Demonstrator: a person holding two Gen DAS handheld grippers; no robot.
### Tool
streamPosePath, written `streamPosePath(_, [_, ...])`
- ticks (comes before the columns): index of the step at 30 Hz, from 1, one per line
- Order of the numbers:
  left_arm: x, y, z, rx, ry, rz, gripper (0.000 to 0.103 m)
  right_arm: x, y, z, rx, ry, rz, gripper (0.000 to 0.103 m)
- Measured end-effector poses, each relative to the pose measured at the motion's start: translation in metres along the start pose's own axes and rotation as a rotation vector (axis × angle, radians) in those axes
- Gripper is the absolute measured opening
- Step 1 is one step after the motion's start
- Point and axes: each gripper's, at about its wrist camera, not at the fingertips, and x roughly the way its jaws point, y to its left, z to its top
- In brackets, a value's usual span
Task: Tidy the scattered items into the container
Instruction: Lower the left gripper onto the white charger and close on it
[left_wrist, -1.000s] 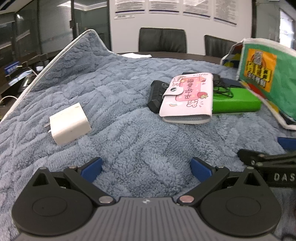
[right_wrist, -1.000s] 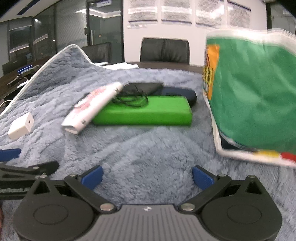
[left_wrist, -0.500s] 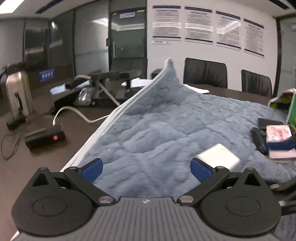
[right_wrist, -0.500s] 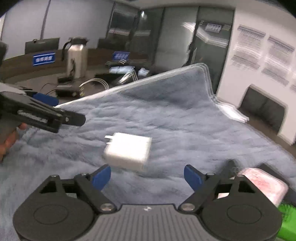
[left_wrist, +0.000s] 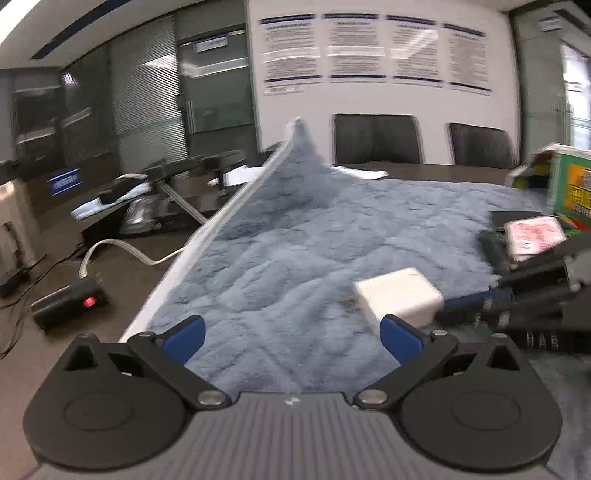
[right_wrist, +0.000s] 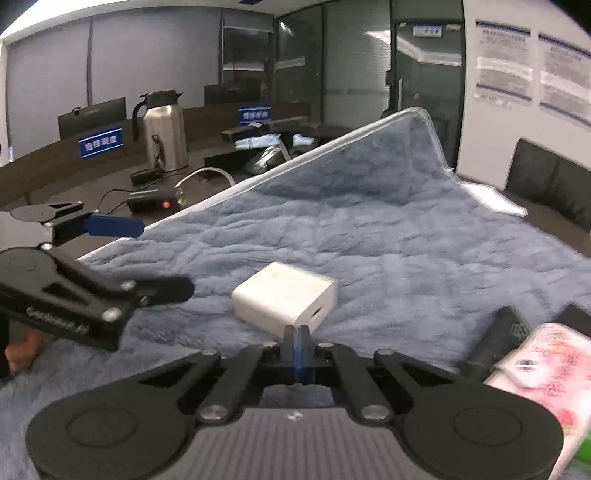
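Note:
A white charger cube (left_wrist: 399, 295) lies on the blue-grey fleece blanket (left_wrist: 295, 258); it also shows in the right wrist view (right_wrist: 284, 299). My left gripper (left_wrist: 291, 334) is open and empty, just left of the cube. My right gripper (right_wrist: 297, 338) is shut with nothing between its fingers, its tips right at the cube's near edge; it shows in the left wrist view (left_wrist: 476, 301) beside the cube. The left gripper shows in the right wrist view (right_wrist: 147, 258) at left. The green bag (left_wrist: 569, 184) stands at far right.
A pink wallet (right_wrist: 546, 365) and a black item (right_wrist: 495, 336) lie to the right of the cube. Beyond the blanket's left edge the dark table holds a steel jug (right_wrist: 162, 133), cables and a black box with a red light (left_wrist: 70, 306). Chairs (left_wrist: 376, 138) stand behind.
Both grippers swung left from the bag and green box toward the charger cube. The right gripper closed from open to shut and came up against the cube.

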Motion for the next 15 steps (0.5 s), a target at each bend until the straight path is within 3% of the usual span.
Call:
streamPosePath(4, [0.003,-0.023,0.005,0.143,-0.008,-0.079,0.103,-0.028,-0.017,0.000,-0.004,-0.006,-0.015,0.003])
streamPosePath(8, [0.040,-0.053,0.021,0.153,0.174,-0.148,0.103,-0.048,-0.028,-0.010,0.004,-0.012,-0.072,0.011])
streamPosePath(13, [0.063,-0.070,0.024,0.069,0.214,-0.055,0.097,-0.063,-0.030,-0.030,-0.013,0.006,-0.096,0.025])
streamPosePath(15, [0.069,-0.068,0.025,0.017,0.220,-0.046,0.078,-0.067,-0.030,-0.035,-0.015,0.006,-0.095,0.027])
